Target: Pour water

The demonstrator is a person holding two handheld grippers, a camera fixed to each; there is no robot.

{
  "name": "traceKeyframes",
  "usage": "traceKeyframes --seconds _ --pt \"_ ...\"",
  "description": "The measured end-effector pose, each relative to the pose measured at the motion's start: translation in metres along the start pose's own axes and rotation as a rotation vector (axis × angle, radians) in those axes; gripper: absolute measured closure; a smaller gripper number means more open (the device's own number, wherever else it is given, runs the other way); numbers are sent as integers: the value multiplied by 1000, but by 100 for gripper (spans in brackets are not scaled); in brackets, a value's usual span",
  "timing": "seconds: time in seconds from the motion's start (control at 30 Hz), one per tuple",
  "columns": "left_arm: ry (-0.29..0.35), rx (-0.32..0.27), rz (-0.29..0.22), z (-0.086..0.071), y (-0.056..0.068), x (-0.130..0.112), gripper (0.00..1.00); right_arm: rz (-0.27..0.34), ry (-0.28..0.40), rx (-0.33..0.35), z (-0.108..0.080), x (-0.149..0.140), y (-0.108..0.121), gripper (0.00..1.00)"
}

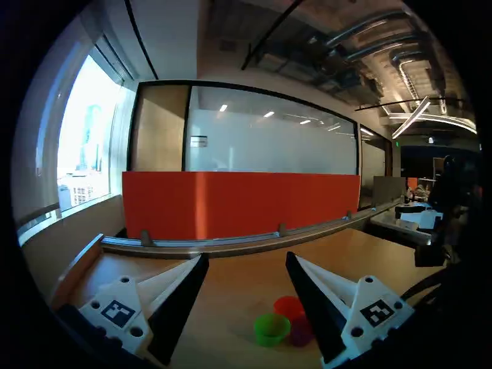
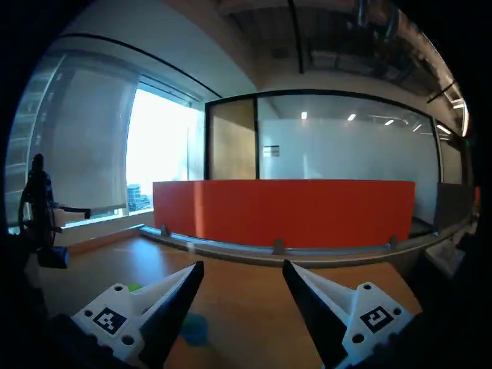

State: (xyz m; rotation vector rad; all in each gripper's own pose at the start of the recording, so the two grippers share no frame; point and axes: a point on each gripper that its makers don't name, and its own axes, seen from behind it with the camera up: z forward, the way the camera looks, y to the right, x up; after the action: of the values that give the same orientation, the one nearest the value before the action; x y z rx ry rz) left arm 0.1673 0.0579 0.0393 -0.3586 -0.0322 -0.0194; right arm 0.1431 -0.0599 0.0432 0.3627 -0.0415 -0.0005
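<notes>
My left gripper [image 1: 246,256] hangs over the wooden table [image 1: 246,280] with its fingers spread wide and holding nothing. Three small cups are clustered between them, close to the right-hand finger: one green cup [image 1: 271,328], one red cup [image 1: 288,305] and one purple cup [image 1: 301,331] tucked against that finger's edge. My right gripper [image 2: 243,264] also has its fingers apart and empty. One blue cup [image 2: 194,328] peeks out beside its left-hand finger, and a green speck [image 2: 134,286] sits just past that finger, too small for me to name. That makes four cups counted. I judge the pour has not begun and this is the approach. The next move calls for lowering one gripper around a cup and closing on it squarely. I cannot tell which cup holds water.
</notes>
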Motion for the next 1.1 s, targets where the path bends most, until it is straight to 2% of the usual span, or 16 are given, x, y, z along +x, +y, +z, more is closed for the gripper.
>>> traceKeyframes --seconds 0.13,0.27,0.47,0.67,0.97,1.1 --pt "4 -58 3 2 10 2 7 8 -1 72 4 4 -15 1" --pt "6 -91 -6 3 15 2 7 17 7 129 6 9 -27 1" --pt "-15 -125 -7 6 17 -6 7 8 -13 162 10 3 -33 1" --pt "-40 -151 28 9 18 -15 7 -19 -36 195 13 0 -41 1" --pt "-80 -206 50 11 19 -25 7 -65 -88 269 19 -13 -51 1" --pt "-117 -234 83 11 19 -34 7 -99 -118 302 19 -20 -55 1"
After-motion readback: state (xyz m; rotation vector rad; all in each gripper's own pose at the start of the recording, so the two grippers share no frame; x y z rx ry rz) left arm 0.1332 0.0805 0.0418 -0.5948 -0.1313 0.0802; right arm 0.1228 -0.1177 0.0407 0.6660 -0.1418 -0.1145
